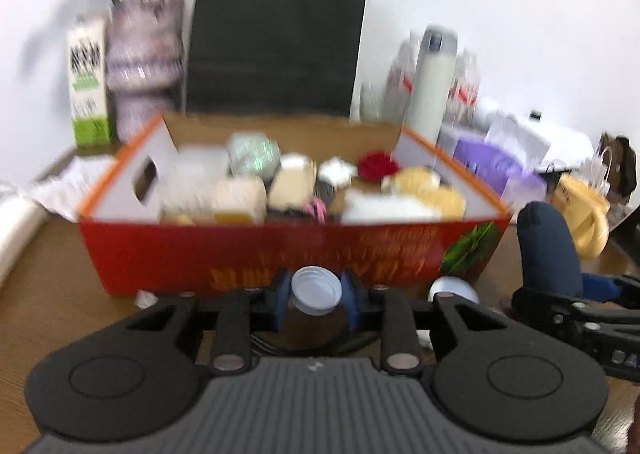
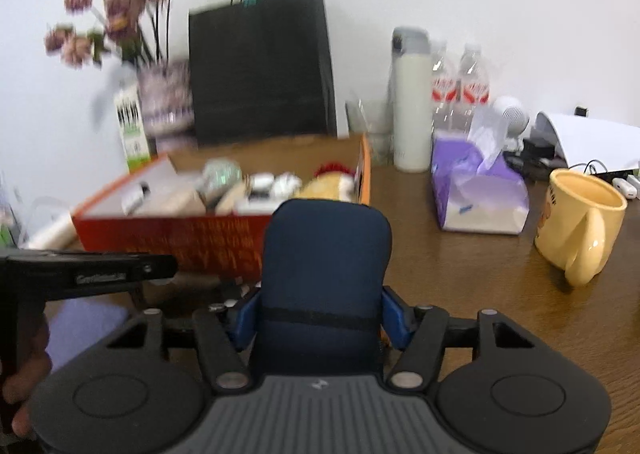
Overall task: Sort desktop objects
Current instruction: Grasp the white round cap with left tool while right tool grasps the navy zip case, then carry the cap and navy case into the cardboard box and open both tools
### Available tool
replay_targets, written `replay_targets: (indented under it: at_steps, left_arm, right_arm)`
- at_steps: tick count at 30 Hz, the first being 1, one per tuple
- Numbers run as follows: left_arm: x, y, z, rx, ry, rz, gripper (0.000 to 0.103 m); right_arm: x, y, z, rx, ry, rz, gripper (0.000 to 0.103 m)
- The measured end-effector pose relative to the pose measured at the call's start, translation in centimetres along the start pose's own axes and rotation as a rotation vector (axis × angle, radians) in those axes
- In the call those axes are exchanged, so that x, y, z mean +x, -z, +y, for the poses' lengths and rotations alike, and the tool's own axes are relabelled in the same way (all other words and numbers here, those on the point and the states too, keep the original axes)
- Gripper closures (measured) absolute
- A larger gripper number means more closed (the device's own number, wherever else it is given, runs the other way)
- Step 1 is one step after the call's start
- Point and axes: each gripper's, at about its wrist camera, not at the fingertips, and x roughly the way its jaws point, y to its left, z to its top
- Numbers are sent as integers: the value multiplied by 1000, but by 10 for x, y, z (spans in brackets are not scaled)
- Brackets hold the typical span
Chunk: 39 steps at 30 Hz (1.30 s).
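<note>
blue pads of the left claw (image 1: 316, 300) pinch a small white-lidded glass jar (image 1: 316, 290); the right claw (image 2: 320, 314) pinches a navy soft pouch (image 2: 326, 254), red cardboard box (image 2: 176, 234) at eleven o'clock on the tabletop (image 2: 480, 294).

Bright, even light; motion blur throughout; dark fisheye corners, bowed edges

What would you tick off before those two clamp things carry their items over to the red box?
1. Left gripper fingers around the small jar: ok.
2. Right gripper around the dark blue case: ok.
3. Either grip firm enough to lift: cannot tell.
4. Red box open on top: ok.
5. Free space inside: not ok, crowded.
6. Yellow mug clear of the route: ok.
</note>
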Motion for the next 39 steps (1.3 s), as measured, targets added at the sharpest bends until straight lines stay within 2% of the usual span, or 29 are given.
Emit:
replay_targets:
  at_steps: [2, 5, 8, 10, 12, 16, 25, 32, 35, 39]
  left_arm:
    - [-23, -1, 1, -20, -11, -37, 75]
    - [-59, 9, 4, -52, -14, -46, 75]
    - [-87, 26, 4, -88, -36, -24, 74]
    - [-101, 37, 2, -77, -47, -18, 74]
    - [-115, 48, 1, -71, -56, -31, 74]
    - [-135, 65, 1, -89, -14, -6, 74]
    - [-170, 100, -3, -86, 46, 2, 75]
    - [-174, 92, -3, -50, 51, -18, 74]
    - [-167, 84, 1, -65, 41, -21, 74]
    - [-164, 51, 12, -92, 42, -100, 74]
  right_arm:
    - [-7, 0, 0, 3, 8, -5, 43]
    - [-30, 6, 6, -4, 7, -29, 44]
    - [-51, 18, 10, 39, -70, -11, 44]
    - [-64, 24, 15, 64, -125, 6, 44]
    - [-77, 31, 26, 38, -140, 14, 44]
    - [-104, 47, 45, -3, -147, 26, 44]
    - [-147, 71, 59, -7, -166, 30, 44]
    - [-147, 64, 61, -21, -168, 6, 44]
    - [-143, 56, 55, -12, -178, -2, 44]
    - [-133, 29, 48, -12, -211, -34, 44]
